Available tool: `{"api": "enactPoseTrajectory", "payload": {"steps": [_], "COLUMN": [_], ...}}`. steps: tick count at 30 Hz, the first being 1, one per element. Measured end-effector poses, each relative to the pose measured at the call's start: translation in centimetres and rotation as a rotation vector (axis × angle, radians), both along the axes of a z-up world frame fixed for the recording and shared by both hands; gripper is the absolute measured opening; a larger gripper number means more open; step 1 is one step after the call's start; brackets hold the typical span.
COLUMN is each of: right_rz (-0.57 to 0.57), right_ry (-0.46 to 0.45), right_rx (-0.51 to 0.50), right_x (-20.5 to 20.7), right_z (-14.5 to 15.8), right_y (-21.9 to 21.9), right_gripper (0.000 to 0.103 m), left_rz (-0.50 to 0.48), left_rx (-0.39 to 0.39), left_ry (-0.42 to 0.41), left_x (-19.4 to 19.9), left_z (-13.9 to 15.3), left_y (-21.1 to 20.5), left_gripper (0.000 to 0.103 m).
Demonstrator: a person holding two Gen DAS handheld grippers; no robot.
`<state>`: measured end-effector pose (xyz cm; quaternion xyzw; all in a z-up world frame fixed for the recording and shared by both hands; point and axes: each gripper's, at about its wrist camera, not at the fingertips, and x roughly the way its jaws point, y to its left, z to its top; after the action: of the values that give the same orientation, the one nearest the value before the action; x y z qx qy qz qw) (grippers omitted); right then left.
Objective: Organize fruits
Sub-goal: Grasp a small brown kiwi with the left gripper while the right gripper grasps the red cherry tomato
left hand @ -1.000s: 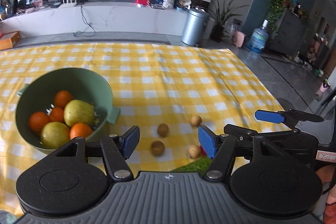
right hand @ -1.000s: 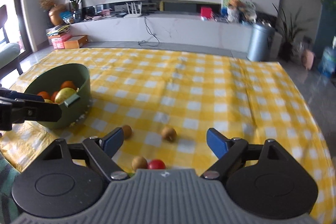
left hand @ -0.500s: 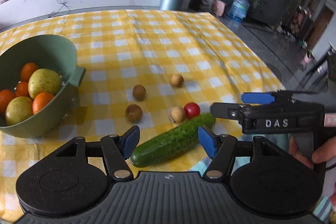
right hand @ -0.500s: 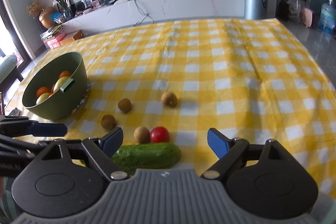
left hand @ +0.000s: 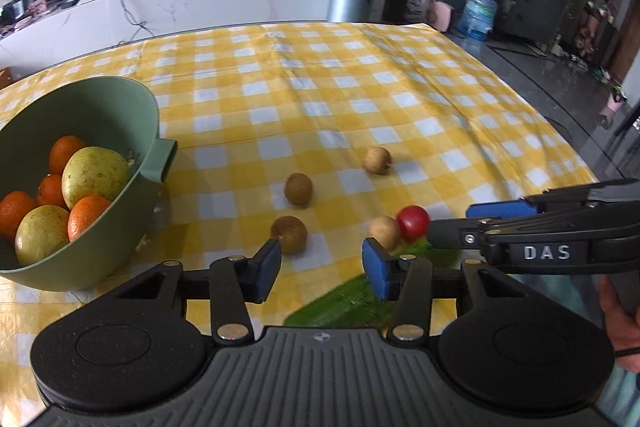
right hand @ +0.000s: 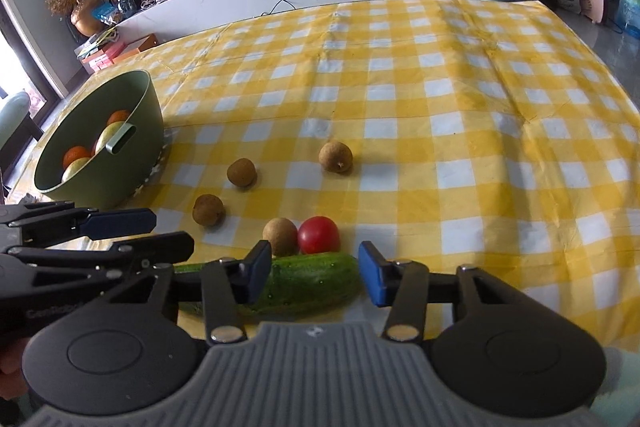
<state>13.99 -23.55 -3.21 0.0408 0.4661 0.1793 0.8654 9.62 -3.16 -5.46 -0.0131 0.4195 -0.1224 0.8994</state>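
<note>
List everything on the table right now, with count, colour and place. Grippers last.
bowl: 1, green, left side of the cloth
oranges: at least 4, orange, in the bowl
pale fruits: 2, yellow-green, in the bowl
small round fruits: 4, brown, loose mid-cloth
tomato: 1, red, touching one brown fruit
cucumber: 1, green, near edge, just before the tomato
tablecloth: 1, yellow-white check
left gripper: open, empty, over the cucumber's left end
right gripper: open, empty, over the cucumber

Two low wrist views across the checked tablecloth [left hand: 360,75], sharing the bowl [right hand: 100,187] and cucumber [right hand: 312,283].
</note>
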Motion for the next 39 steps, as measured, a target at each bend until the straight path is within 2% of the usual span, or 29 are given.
{"api": "enactPoseTrajectory", "payload": {"steps": [5,7,9,20,33,36,39], "right_rz": [-0.024,-0.042,-0.062,-0.067,-0.06,-0.051,-0.041], "right_ry": [0.027,0.036,0.05,0.086,0.107,0.101,0.096], "right_rx": [0.027,0.028,0.04,0.067,0.094,0.095,0.085], "right_x": [1.1,1.4,1.8,2.9,3.5,3.4,3.4], "right_z": [-0.6,-0.9,-1.2,-2.0,-2.5,-2.5,-2.5], "right_y": [0.1,0.1,-0.2,0.0,0.1,0.2,0.4], "right_gripper": [0.039,0.031,0.029,0.03,0.03,0.024,0.021], "left_rz": [0.036,0.049,0.058,0.063,0.051,0.036,0.026], "left_rx": [-0.01,-0.014,-0.022,-0.023,-0.015,-0.016,-0.001], "left_ry": [0.022,0.025,0.028,0.043,0.041,0.035,0.025], "left_x": [1.2,1.6,1.9,3.1,3.5,3.4,3.3], "left_z": [-1.1,-1.4,-1.7,-3.1,-3.9,-3.8,-3.8], "left_y": [0.5,0.8,0.9,1.1,0.9,0.8,0.6], "left_gripper": [0.053,0.053,0.053,0.053,0.036,0.03,0.029]}}
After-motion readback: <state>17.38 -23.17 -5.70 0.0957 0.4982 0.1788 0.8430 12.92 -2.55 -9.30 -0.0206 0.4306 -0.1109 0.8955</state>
